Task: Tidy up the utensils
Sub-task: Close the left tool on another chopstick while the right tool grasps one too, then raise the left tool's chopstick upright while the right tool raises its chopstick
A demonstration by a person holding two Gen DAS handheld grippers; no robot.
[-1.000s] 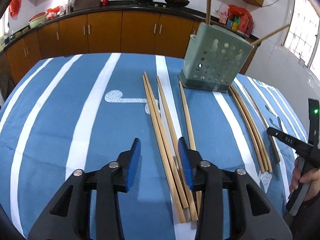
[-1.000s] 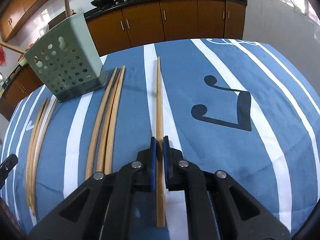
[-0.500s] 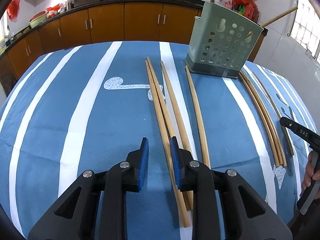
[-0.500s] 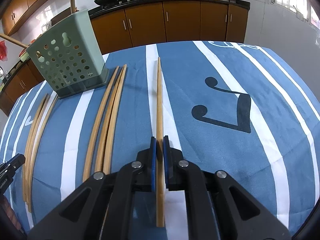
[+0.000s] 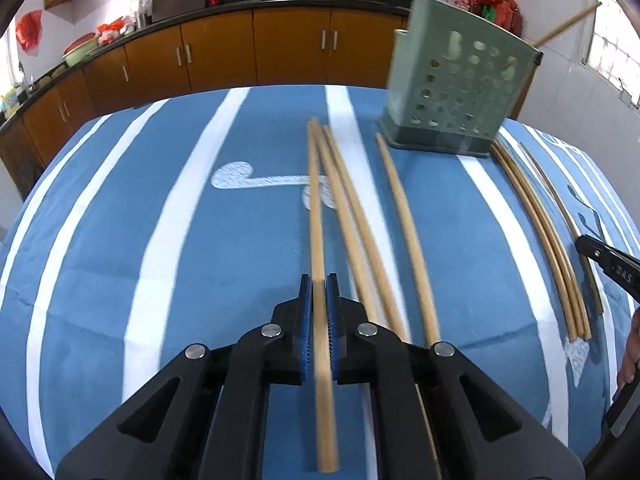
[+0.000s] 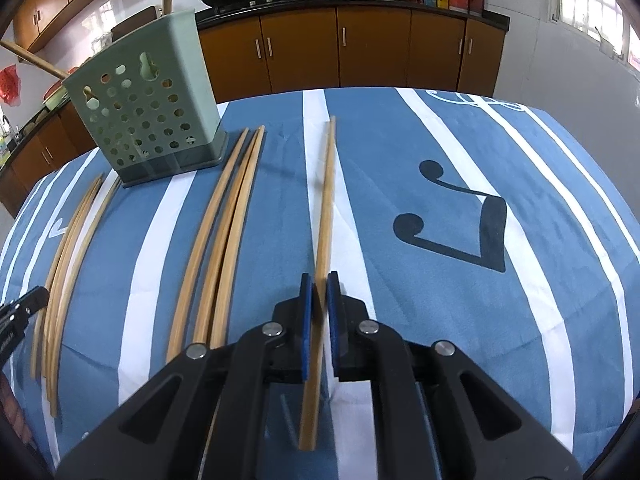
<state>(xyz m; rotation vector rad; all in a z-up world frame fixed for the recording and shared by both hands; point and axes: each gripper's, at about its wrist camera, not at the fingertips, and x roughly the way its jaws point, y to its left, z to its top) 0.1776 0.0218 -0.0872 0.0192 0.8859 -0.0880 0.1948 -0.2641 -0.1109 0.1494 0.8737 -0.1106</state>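
Note:
My left gripper [image 5: 318, 292] is shut on a wooden chopstick [image 5: 316, 216] that points away along the blue striped tablecloth [image 5: 120, 220]. Three more chopsticks [image 5: 360, 232] lie just right of it. My right gripper [image 6: 319, 292] is shut on another chopstick [image 6: 326, 200], lifted a little off the cloth. The green perforated utensil holder [image 5: 456, 80] stands at the far right in the left wrist view and far left in the right wrist view [image 6: 148, 112], with two sticks poking out of it.
Several chopsticks [image 5: 544, 240] lie in a bundle right of the holder, with the other gripper's tip [image 5: 608, 258] by them. Further bundles lie in the right wrist view [image 6: 224, 232] [image 6: 68, 248]. Kitchen cabinets [image 5: 256, 52] line the back.
My left gripper went from open above the chopsticks to shut on the leftmost one. My right gripper kept its chopstick and raised it slightly, tilting it.

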